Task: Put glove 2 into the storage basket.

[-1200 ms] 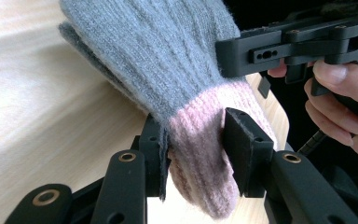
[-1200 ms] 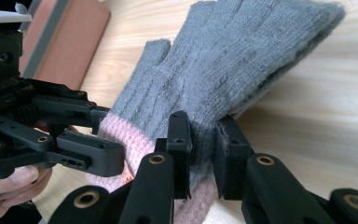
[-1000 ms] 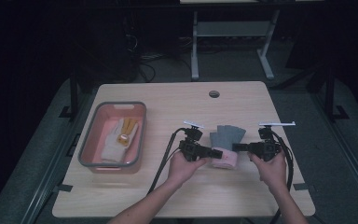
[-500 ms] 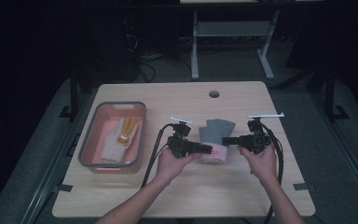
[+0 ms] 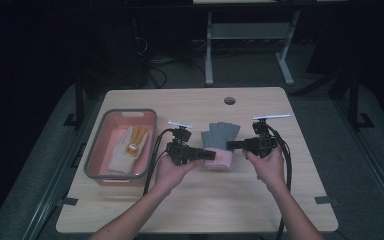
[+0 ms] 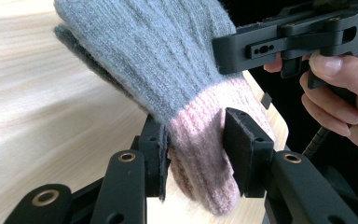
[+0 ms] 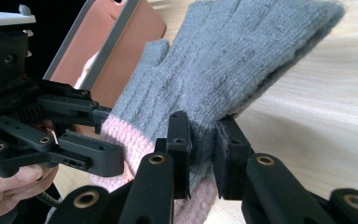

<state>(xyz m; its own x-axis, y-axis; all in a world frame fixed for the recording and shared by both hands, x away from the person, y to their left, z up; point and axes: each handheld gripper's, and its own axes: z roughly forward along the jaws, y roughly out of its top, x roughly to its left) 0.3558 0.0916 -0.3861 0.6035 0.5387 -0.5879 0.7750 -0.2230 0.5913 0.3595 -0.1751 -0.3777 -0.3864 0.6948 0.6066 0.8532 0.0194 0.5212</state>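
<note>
A grey glove (image 5: 221, 136) with a pink cuff (image 5: 219, 159) sits at the middle of the wooden table (image 5: 200, 207), held between both tongs. The left gripper (image 5: 206, 155) is clamped on the pink cuff, the right gripper (image 5: 231, 145) on the glove's opposite edge near the cuff. A pink bin (image 5: 97, 150) at the left holds a white glove (image 5: 122, 151)

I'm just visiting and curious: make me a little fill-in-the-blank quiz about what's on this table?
1. Both grippers clamp the grey glove at its ____ cuff.
2. The white glove lies inside the pink ____.
3. The left gripper and right gripper grip the same glove from ____ sides.

Missing words: pink; bin; opposite
</note>
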